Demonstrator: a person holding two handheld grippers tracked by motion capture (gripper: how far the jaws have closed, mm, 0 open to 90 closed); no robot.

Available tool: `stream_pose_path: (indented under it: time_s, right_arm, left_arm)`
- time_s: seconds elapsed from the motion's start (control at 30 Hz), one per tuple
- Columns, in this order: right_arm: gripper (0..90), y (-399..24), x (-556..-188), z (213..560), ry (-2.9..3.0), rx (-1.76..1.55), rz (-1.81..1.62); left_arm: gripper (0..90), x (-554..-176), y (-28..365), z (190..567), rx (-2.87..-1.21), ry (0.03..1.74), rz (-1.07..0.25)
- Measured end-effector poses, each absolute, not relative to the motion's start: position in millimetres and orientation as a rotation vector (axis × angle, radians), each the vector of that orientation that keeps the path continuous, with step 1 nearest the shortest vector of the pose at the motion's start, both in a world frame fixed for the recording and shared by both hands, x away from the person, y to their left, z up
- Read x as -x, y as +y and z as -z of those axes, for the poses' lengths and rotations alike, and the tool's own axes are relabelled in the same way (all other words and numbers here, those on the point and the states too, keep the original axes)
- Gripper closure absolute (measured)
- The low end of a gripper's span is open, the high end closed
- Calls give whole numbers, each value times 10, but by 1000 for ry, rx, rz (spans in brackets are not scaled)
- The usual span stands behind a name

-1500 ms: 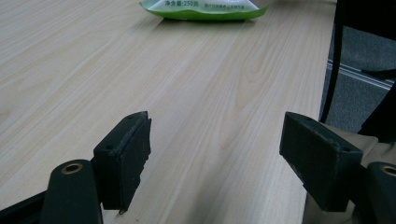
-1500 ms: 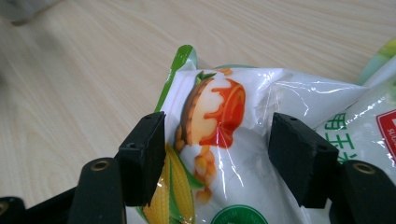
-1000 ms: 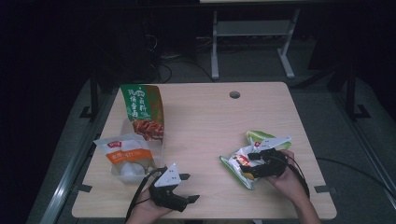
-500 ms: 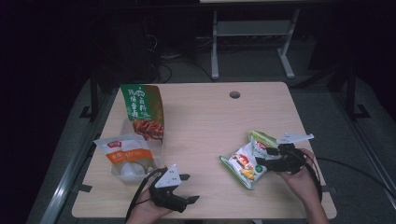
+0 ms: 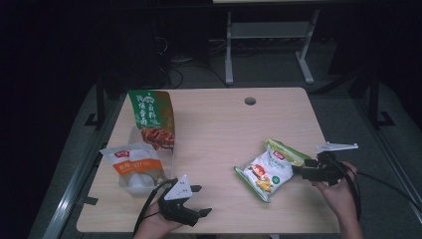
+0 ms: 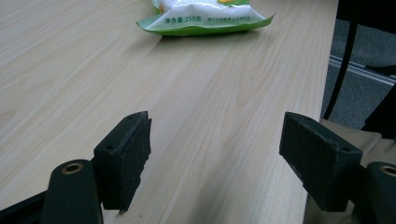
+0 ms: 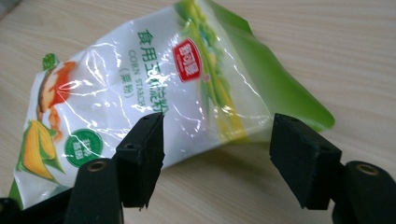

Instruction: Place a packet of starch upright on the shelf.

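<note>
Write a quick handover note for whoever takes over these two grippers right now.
Right gripper: open, nothing held, jaws at the near edge of the corn starch bag, not clamped on it.
Left gripper: open and empty, low over the table at its front edge.
The bag lies flat on the table's right half. The orange-and-white bag and the green pouch sit at the left.
Done: nothing can be confirmed as finished.
Left: probably grip the corn starch bag again if it must move.

place: lab/recording room | signs: bare wooden table (image 5: 214, 124), dark surroundings (floor cables (image 5: 184, 64))
</note>
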State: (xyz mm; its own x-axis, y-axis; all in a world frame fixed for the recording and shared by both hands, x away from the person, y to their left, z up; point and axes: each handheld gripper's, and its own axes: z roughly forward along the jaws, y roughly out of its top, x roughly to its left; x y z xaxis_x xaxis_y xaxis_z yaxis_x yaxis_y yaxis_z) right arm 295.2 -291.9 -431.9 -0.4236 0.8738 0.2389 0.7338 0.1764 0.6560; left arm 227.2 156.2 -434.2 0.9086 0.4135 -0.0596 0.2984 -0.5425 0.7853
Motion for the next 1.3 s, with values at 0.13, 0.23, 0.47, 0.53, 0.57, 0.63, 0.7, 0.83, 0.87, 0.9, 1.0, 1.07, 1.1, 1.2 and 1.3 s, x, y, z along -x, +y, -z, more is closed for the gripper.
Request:
stream_pose_path:
  time_s: [0.13, 0.23, 0.47, 0.53, 0.57, 0.63, 0.7, 0.83, 0.87, 0.9, 1.0, 1.07, 1.1, 1.2, 1.3]
  right_arm:
    - [343, -2886, -2980, 4365, 2273, -1596, -1075]
    - [344, -2846, -3017, 4395, 2281, -1626, -1049]
    - [358, -2932, -2980, 4364, 2263, -1613, -1071]
    - [357, -2923, -2976, 4360, 2257, -1622, -1092]
    - [357, -2923, -2976, 4360, 2257, -1622, -1092]
    - [355, -2896, -2984, 4361, 2274, -1578, -1093]
    - [356, -2884, -2977, 4348, 2267, -1574, -1105]
    - [368, -2894, -2959, 4300, 2273, -1577, -1096]
    - [368, -2894, -2959, 4300, 2273, -1577, -1096]
    - [370, -2896, -2954, 4284, 2281, -1581, -1083]
    - [369, -2890, -2950, 4281, 2311, -1580, -1028]
    - [369, -2895, -2946, 4284, 2315, -1585, -1030]
    - [369, -2916, -2935, 4302, 2326, -1609, -1016]
    - [369, -2957, -2924, 4333, 2328, -1640, -1045]
    - [370, -2955, -2941, 4355, 2334, -1639, -1068]
  left_arm:
    - [243, -2271, 1554, 4343, -2187, 502, -167]
    - [244, -2265, 1546, 4342, -2187, 503, -165]
    - [244, -2277, 1562, 4336, -2182, 503, -169]
    - [243, -2272, 1563, 4332, -2185, 496, -172]
    - [244, -2272, 1563, 4332, -2185, 496, -172]
    - [244, -2272, 1561, 4332, -2186, 497, -172]
    - [244, -2273, 1561, 4333, -2183, 500, -170]
    - [244, -2272, 1563, 4331, -2185, 496, -171]
    - [244, -2272, 1563, 4331, -2185, 496, -171]
    - [244, -2273, 1565, 4332, -2181, 502, -170]
    - [244, -2277, 1567, 4333, -2182, 503, -170]
    - [244, -2275, 1567, 4332, -2181, 505, -169]
    - [244, -2274, 1568, 4331, -2181, 506, -169]
    - [244, -2277, 1568, 4332, -2182, 505, -169]
    - [244, -2279, 1559, 4337, -2185, 502, -169]
